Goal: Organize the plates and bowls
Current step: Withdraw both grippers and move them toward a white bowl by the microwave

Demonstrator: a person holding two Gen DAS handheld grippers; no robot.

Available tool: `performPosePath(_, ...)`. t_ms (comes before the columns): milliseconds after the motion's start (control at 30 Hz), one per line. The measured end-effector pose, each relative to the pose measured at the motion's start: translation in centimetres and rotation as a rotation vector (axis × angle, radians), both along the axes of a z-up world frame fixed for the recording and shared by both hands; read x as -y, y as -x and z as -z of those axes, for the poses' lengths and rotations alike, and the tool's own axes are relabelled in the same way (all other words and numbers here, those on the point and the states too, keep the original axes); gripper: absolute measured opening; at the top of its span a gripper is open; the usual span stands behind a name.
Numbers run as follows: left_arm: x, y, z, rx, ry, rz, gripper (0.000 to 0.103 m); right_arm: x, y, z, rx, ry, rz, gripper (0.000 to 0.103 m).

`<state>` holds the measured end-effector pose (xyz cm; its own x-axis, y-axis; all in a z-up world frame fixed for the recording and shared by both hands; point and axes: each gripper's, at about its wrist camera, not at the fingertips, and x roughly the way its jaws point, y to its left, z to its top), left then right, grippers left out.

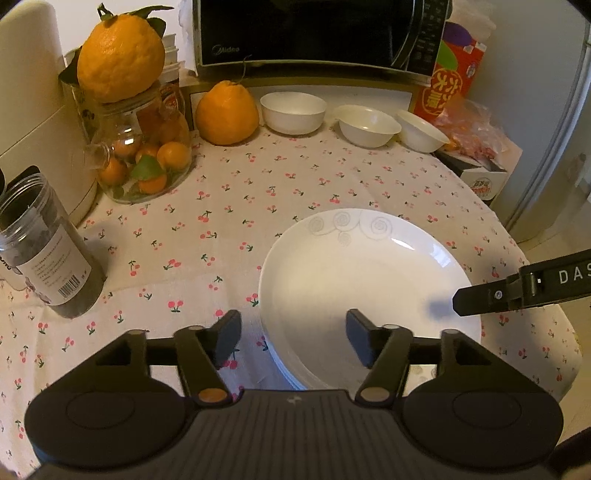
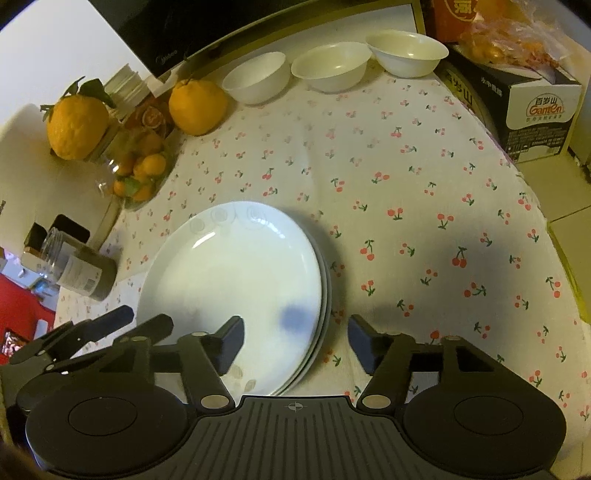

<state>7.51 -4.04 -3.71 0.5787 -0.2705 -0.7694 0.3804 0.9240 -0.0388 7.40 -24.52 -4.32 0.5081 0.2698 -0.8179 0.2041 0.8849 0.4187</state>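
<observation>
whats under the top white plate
More plates: the top plate sits on a stack, whose rims peek out along its right edge. Their faces and exact count are covered.

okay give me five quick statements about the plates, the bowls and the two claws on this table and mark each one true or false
1. The plates sit in a stack on the cherry-print tablecloth. True.
2. Three white bowls are nested inside each other. False: they stand side by side in a row near the microwave.
3. The left claw is clamped on the plate rim. False: its jaws stand open, pressing on nothing.
4. The right claw is open, with the stack's edge between its jaws. True.
5. A large orange fruit rests on top of a glass jar. True.
</observation>
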Motion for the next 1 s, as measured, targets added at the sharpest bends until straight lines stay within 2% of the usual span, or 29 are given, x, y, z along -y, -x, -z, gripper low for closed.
performPosePath(167, 0.2, -0.4, 0.0, -0.009, 0.000, -0.005, 0.081, 0.3, -0.5, -0.2, 0.012, 0.002, 0.018, 0.077)
performPosePath(433, 0.7, -1.6, -0.2, -0.027, 0.028, -0.058, 0.096, 0.6, -1.2, -1.1, 0.065, 0.037, 0.031, 0.087)
performPosePath(733, 1.6, -3.5, -0.2, -0.045, 0.027, -0.111, 0.099, 1.7, -2.3, -1.8, 0.096, 0.011, 0.051, 0.090)
performPosePath(833, 1.6, -4.2, -0.6, -0.040, 0.041, -0.144, 0.101, 2.5, -3.0, -2.3, 0.108, -0.010, 0.053, 0.094)
performPosePath(1000, 1.9, -6.3, -1.5, -0.032, 0.068, -0.190, 0.101, 3.3, -6.0, -3.1, 0.098, -0.039, 0.014, 0.095)
